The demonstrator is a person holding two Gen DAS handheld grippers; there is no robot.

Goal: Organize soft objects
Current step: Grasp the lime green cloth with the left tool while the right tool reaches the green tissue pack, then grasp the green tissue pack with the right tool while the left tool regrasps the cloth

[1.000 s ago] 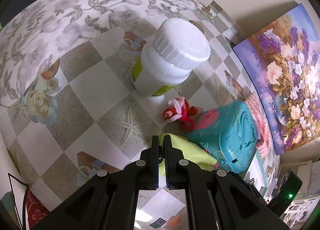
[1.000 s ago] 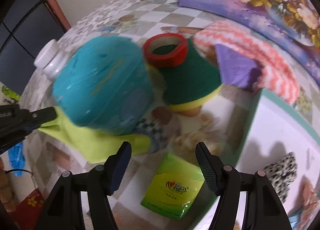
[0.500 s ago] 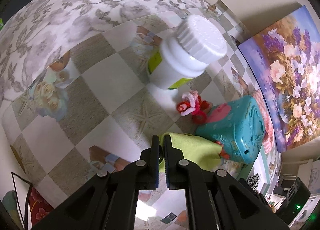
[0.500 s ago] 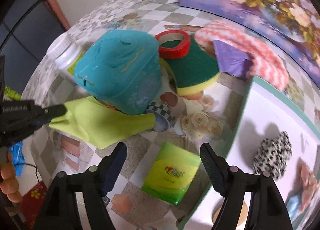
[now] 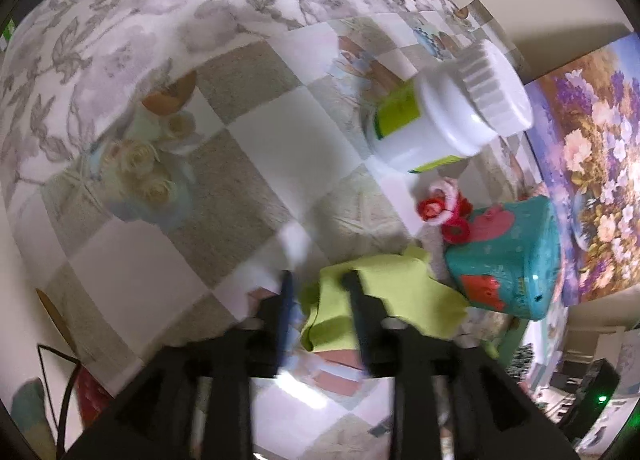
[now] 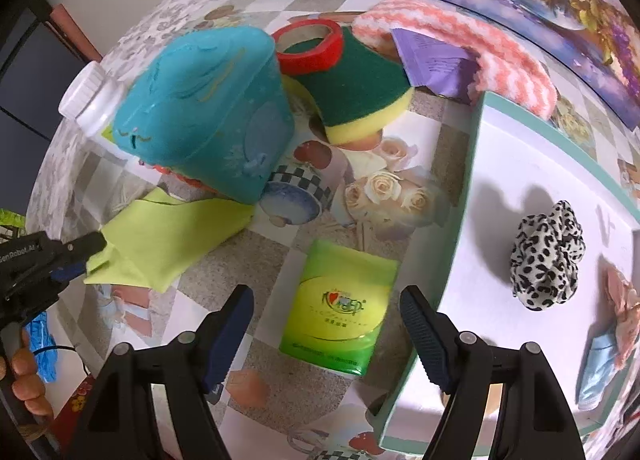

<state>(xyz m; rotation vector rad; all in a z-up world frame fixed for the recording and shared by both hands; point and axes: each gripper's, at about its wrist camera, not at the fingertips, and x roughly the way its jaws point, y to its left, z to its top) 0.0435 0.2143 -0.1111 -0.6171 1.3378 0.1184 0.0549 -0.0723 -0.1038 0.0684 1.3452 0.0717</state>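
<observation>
A lime-green cloth [image 5: 384,292] lies flat on the checkered tablecloth, also in the right wrist view [image 6: 168,236]. My left gripper [image 5: 318,280] is open, its jaws apart around the cloth's near corner; it shows from the side in the right wrist view [image 6: 86,250]. My right gripper [image 6: 326,300] is open and empty above a green tissue pack [image 6: 340,304]. A leopard-print scrunchie [image 6: 548,260] and a blue and pink soft item [image 6: 612,336] lie in the white tray [image 6: 472,164]. A pink striped knit cloth [image 6: 460,44] lies behind the tray.
A teal plastic box [image 6: 204,108] stands on the cloth's far edge, also in the left wrist view [image 5: 508,260]. Around it are a white bottle [image 5: 448,116], a red pipe-cleaner toy [image 5: 444,212], a red tape roll [image 6: 310,46], a green-yellow sponge [image 6: 356,96] and purple paper [image 6: 432,60].
My left gripper has opened and let go of the lime-green cloth, which has dropped flat on the table. The right gripper has drawn back a little from the teal box.
</observation>
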